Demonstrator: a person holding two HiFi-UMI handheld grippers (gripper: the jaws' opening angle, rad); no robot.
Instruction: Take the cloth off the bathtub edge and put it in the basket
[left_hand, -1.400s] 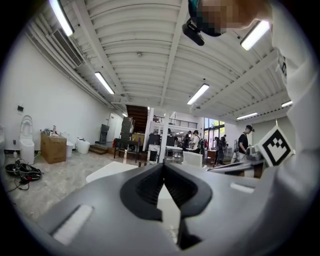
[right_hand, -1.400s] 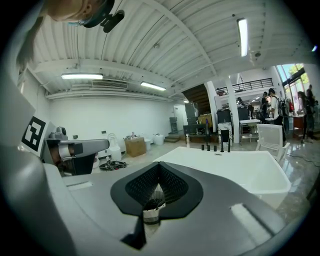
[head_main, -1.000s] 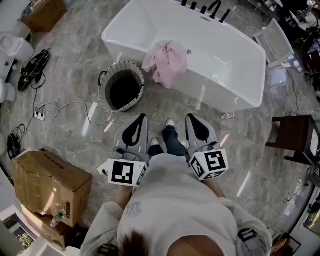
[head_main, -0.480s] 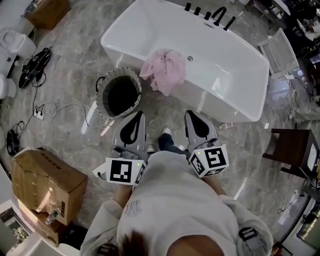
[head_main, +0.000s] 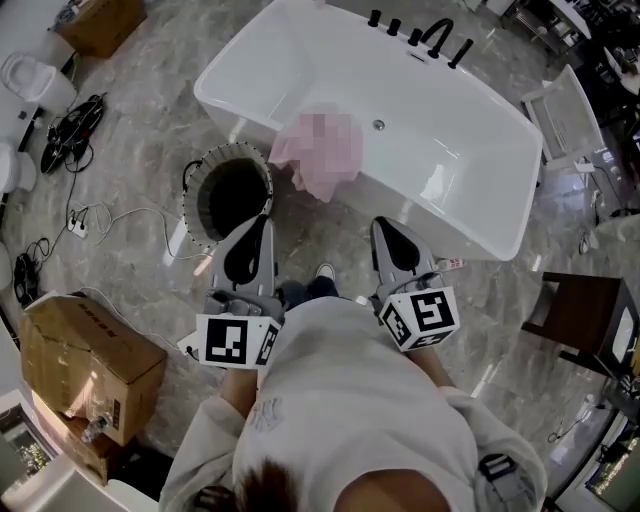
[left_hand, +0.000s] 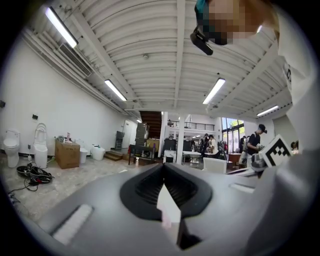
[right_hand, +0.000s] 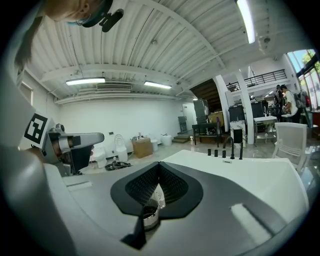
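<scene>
A pink cloth (head_main: 320, 155) hangs over the near edge of the white bathtub (head_main: 450, 150). To its left, a round basket (head_main: 188, 195) with a dark inside stands on the floor. Both grippers are held close to my body, short of the tub and pointing at it. My left gripper (head_main: 257, 224) is shut and empty, its tip over the basket's near rim. My right gripper (head_main: 386, 226) is also shut and empty, just before the tub's edge. In the right gripper view the bathtub (right_hand: 250, 175) lies ahead of the closed jaws. The left gripper view looks out across the room.
A cardboard box (head_main: 85, 365) sits at the lower left, and cables (head_main: 90, 220) trail over the marble floor. A dark wooden stool (head_main: 590, 310) stands at the right, a white chair (head_main: 565, 110) beyond the tub. Black faucets (head_main: 430, 35) line the tub's far rim.
I have stepped toward the tub, so the cloth and basket lie nearer the grippers. The left gripper shifted left, toward the basket. Both grippers stayed shut.
</scene>
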